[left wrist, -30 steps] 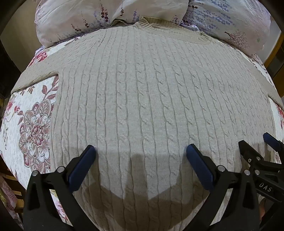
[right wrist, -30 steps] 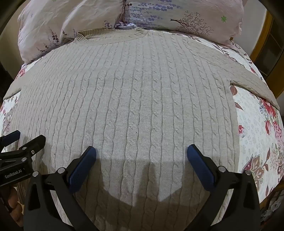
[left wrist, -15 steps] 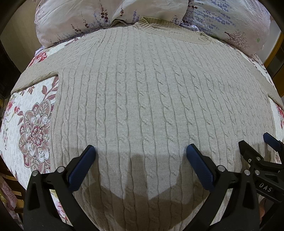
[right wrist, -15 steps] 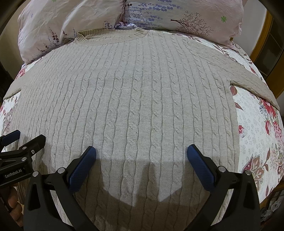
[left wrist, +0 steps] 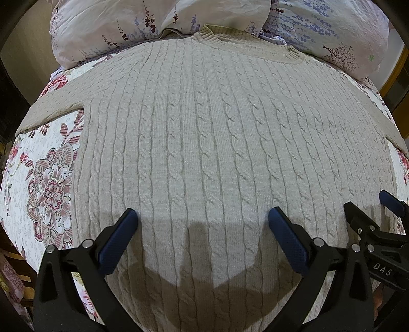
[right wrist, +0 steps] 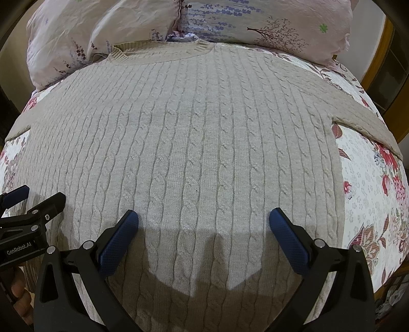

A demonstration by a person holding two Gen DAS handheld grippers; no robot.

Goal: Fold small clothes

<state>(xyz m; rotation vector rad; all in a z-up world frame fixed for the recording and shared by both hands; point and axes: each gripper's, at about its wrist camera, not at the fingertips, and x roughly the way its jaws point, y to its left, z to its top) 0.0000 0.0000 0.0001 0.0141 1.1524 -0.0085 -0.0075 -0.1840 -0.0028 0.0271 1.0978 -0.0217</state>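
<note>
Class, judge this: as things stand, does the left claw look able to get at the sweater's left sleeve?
Probably yes. The left claw hangs open above the cable-knit sweater, and the left sleeve lies flat on the floral bedspread with nothing lying over it.

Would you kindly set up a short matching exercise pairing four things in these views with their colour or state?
Things:
1. sweater
2. bedspread
3. pillows
4. left claw

States:
A. open, above the knit
B. beige cable knit, spread flat
C. pale, lavender sprigs, by the collar
D. white with red flowers

Pairs: 1-B, 2-D, 3-C, 4-A
</note>
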